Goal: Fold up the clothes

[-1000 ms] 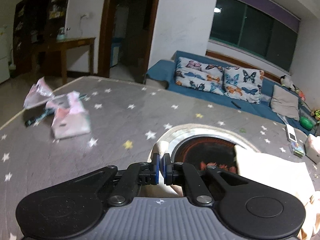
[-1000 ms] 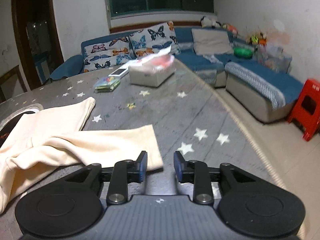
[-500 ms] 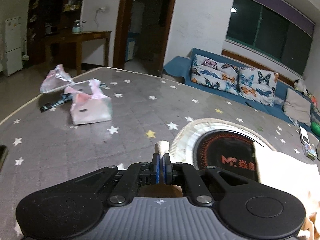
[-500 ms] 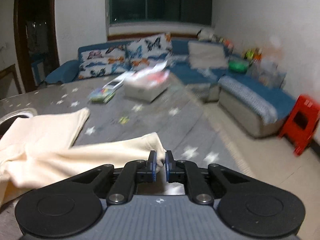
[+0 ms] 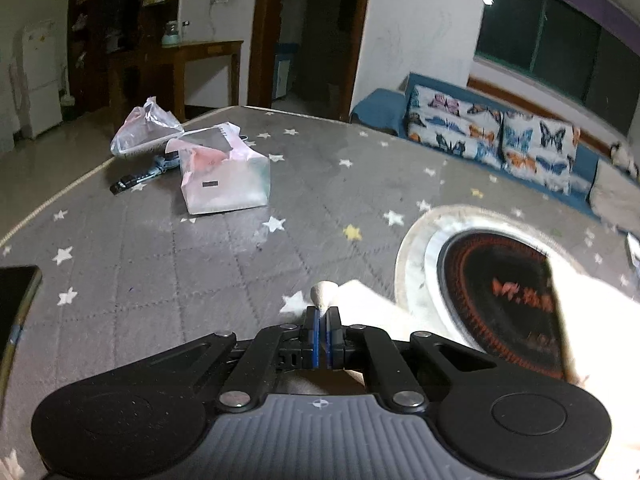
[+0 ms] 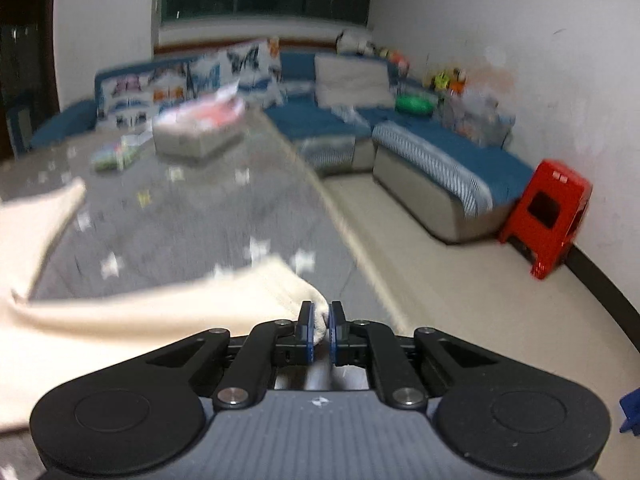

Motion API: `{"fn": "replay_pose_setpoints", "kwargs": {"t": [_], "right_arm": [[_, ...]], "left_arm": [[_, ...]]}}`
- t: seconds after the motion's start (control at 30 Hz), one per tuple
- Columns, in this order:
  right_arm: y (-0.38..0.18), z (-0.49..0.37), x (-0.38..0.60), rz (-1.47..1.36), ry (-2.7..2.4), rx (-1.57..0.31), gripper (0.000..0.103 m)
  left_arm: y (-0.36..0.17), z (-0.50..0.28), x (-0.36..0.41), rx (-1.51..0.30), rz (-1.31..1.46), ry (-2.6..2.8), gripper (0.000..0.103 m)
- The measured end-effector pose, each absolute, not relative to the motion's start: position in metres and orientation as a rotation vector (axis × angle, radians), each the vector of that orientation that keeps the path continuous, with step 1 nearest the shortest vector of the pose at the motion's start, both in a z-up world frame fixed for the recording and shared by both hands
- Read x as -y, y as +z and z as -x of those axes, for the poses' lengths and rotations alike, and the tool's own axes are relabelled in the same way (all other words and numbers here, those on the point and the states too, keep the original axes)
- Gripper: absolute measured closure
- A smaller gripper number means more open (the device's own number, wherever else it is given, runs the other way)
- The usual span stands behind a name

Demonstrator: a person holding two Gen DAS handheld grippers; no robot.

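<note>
Left wrist view shows our left gripper (image 5: 322, 316) pinched tight on a corner of the cream garment (image 5: 592, 312), which drapes over the round black cooktop (image 5: 492, 280) set in the grey star-patterned table (image 5: 200, 272). Our right gripper (image 6: 320, 316) clamps another corner (image 6: 312, 300), beside the table's edge.

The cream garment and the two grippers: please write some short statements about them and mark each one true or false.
1. The left gripper is shut on the cream garment. True.
2. The right gripper is open and holds nothing. False: it pinches a corner of the cream garment.
3. The garment covers part of the round black plate. True.
4. The stool by the wall is blue. False: it is red.
</note>
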State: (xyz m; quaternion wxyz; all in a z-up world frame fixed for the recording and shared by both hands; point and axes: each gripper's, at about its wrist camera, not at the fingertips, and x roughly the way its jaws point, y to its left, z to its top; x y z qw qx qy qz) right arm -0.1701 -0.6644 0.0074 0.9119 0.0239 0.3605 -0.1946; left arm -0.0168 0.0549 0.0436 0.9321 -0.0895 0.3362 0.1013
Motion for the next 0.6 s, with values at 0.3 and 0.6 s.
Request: {"fn": "replay_pose_setpoints", "kwargs": {"t": [0.3,0.6], "right_arm": [[0.029,0.175,0.66,-0.042,-0.378,-0.699,0.083],[0.019,0.142,0.629,-0.054,-0.221,-0.729,0.081]], "left_arm": [[0.049,0.027,-0.05,-0.709,0.128,0.189,0.09],[0.072,0.044,-0.016,-0.655,0.078,0.034,0.079]]}}
